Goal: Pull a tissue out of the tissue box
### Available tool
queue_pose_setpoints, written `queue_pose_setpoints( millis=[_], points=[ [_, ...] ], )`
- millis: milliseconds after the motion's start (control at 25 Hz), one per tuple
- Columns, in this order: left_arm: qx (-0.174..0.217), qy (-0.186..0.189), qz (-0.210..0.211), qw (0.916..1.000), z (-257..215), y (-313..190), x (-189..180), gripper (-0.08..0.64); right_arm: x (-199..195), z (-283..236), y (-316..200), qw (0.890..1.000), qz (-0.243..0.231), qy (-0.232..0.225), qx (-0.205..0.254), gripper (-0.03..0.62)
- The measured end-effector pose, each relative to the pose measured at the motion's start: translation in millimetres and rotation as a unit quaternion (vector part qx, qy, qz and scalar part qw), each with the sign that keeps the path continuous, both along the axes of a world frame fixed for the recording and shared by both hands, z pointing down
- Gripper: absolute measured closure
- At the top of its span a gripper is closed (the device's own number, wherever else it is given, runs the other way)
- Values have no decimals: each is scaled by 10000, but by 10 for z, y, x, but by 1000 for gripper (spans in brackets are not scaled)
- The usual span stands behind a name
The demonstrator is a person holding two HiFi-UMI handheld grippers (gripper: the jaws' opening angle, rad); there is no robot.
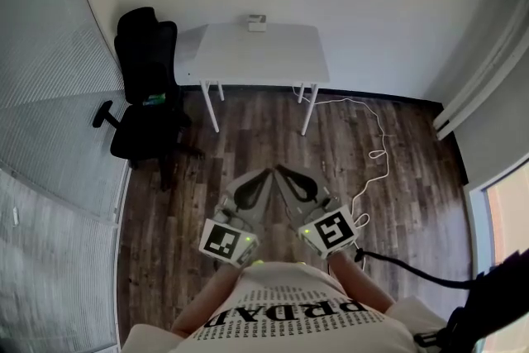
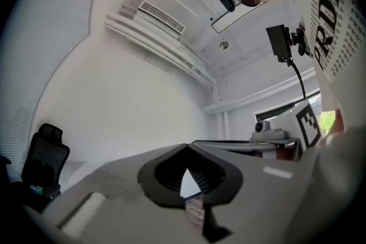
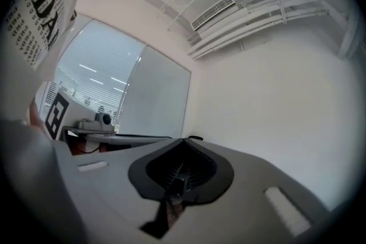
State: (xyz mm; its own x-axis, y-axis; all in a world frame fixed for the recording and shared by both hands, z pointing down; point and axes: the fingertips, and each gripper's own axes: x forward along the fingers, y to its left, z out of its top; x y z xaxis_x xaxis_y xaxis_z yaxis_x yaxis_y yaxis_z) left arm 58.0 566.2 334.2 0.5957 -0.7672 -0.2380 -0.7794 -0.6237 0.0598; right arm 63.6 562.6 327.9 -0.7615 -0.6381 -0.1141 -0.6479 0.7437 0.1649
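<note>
Grey plastic jaws of the left gripper [image 1: 262, 177] and the right gripper [image 1: 283, 173] are pressed together with nothing between them. Each gripper's own view shows its dark pads meeting at the tip against bare wall. Both are held close to the person's body, pointing away and angled inward so that their tips sit just beside each other. Beyond them lies open wooden floor [image 1: 256, 140], with a white cable [image 1: 378, 155] trailing on the right and a black office chair [image 1: 147, 87] standing on the left. Farther off, against the far wall, stands the white worktop [image 1: 256, 55]. At its far edge, near the middle, sits a small pale box that I take to be the tissue box [image 1: 257, 24]. It looks low and rectangular; at this range I cannot tell whether a tissue stands out of its top. Judging by this, the task has not begun: the box is well apart from both grippers, so the approach, the pinch and the pull all remain.
</note>
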Motion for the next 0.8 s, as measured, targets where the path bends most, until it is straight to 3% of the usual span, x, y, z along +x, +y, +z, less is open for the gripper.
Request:
queue_pose_setpoints(
  millis=[240, 800],
  points=[
    [-27, -20, -75, 10000, 37, 9, -131, 568, -135, 42, 8, 9999, -49, 85, -25, 586],
    [-133, -15, 175, 9998, 145, 142, -313, 569, -325, 183, 120, 9997, 90, 192, -148, 586]
  ],
)
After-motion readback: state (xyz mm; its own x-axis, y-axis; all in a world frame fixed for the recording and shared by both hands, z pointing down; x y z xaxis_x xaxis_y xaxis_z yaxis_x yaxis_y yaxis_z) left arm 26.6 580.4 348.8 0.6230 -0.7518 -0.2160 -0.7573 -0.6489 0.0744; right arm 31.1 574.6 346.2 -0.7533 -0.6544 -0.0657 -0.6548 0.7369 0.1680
